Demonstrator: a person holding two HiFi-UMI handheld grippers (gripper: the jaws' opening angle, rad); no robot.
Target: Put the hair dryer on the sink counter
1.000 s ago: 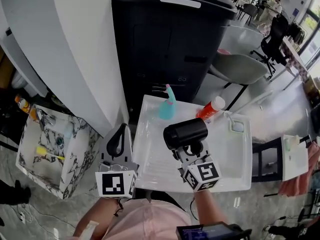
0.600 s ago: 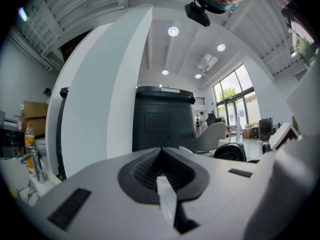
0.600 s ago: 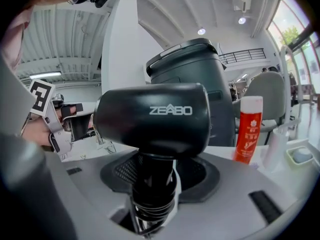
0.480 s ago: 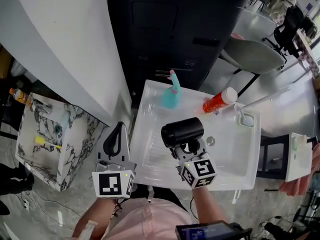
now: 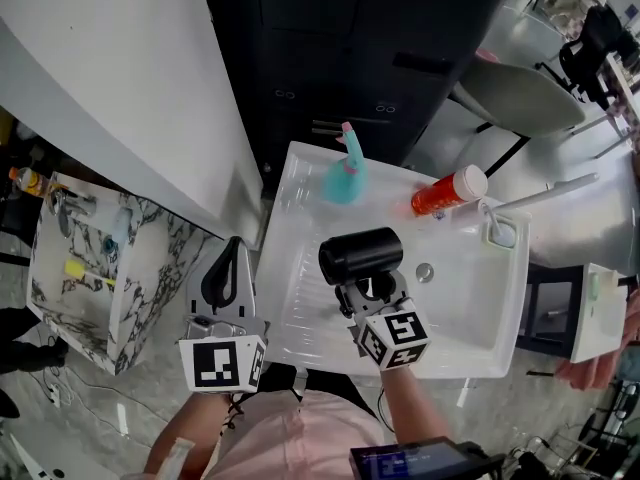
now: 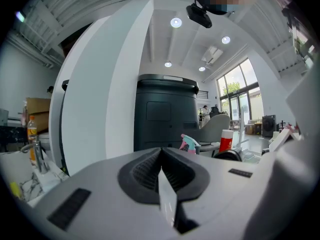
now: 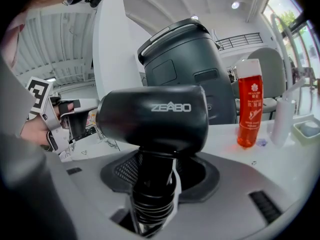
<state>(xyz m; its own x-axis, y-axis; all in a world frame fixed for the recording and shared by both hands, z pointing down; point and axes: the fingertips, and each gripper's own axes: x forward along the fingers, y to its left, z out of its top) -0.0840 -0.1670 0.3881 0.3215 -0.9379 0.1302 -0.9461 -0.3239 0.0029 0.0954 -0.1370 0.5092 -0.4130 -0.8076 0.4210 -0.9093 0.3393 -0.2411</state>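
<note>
Far left stands a marbled stand (image 5: 60, 308) with small odds and ends on it, well apart from the work. Next comes the left gripper (image 5: 232, 256), held just off the left edge of the white sink surface (image 5: 300, 323); its jaws are pressed together with nothing between them. At the back edge of the sink a teal spray bottle (image 5: 345, 178) stands upright. Just right of it, over the middle of the basin, is the hair dryer (image 5: 360, 256), a black barrel lying crosswise, with its ribbed handle clamped between the half-open jaws of the right gripper (image 5: 372, 293). Further right are the drain (image 5: 424, 271), an orange-red bottle (image 5: 448, 190) lying at the back, and the tap (image 5: 545, 196).

As I read it, the dryer has been carried to the sink but not set down. What's left is to rest it on the flat part and let go.
</note>
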